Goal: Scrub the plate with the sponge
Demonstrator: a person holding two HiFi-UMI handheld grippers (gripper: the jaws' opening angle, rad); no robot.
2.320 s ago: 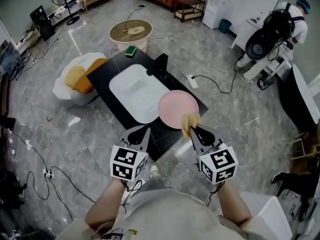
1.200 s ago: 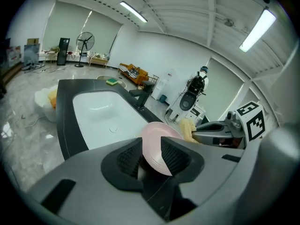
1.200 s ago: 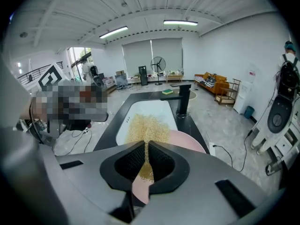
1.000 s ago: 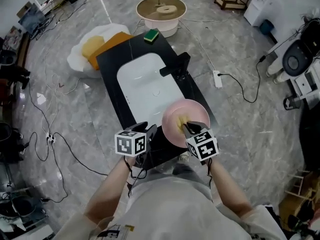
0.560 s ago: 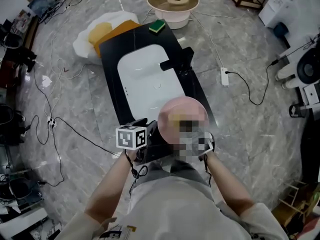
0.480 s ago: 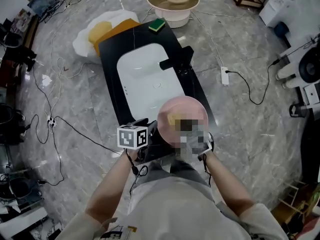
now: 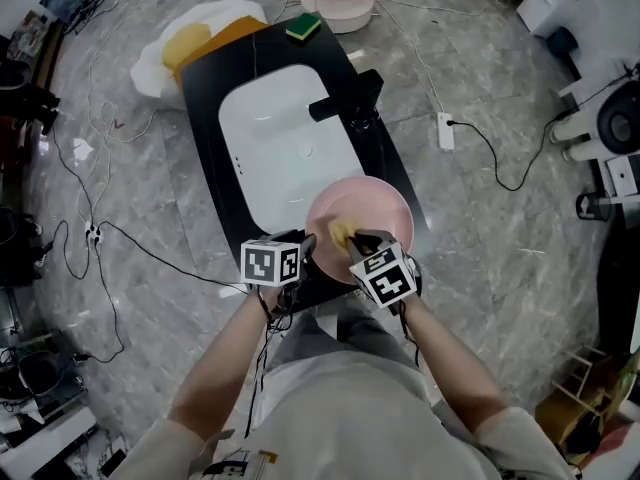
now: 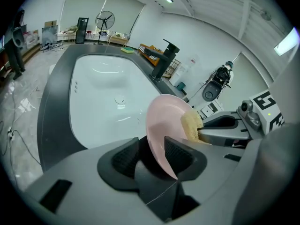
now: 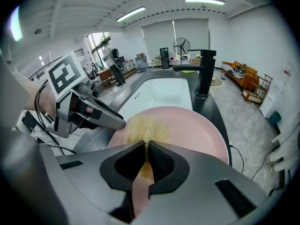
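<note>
A pink plate (image 7: 372,215) is over the near end of the black counter, tilted up on edge in the left gripper view (image 8: 161,118). My left gripper (image 7: 306,255) is shut on its near rim (image 8: 152,154). A yellow sponge (image 7: 342,233) presses on the plate's face, and my right gripper (image 7: 357,242) is shut on it. In the right gripper view the sponge (image 9: 144,127) lies flat against the plate (image 9: 192,128) just past the jaws of my right gripper (image 9: 146,161). Part of the sponge is hidden between the jaws.
A white sink basin (image 7: 268,143) is set in the black counter (image 7: 205,88), with a black faucet (image 7: 345,100) on its right side. A green sponge (image 7: 303,26) lies at the counter's far end. Cables and a power strip (image 7: 444,130) lie on the floor.
Since 2.3 s ago my left gripper has closed on the plate's rim and the sponge has moved from the plate's near edge onto its face. Over the last half second the sponge slid slightly left.
</note>
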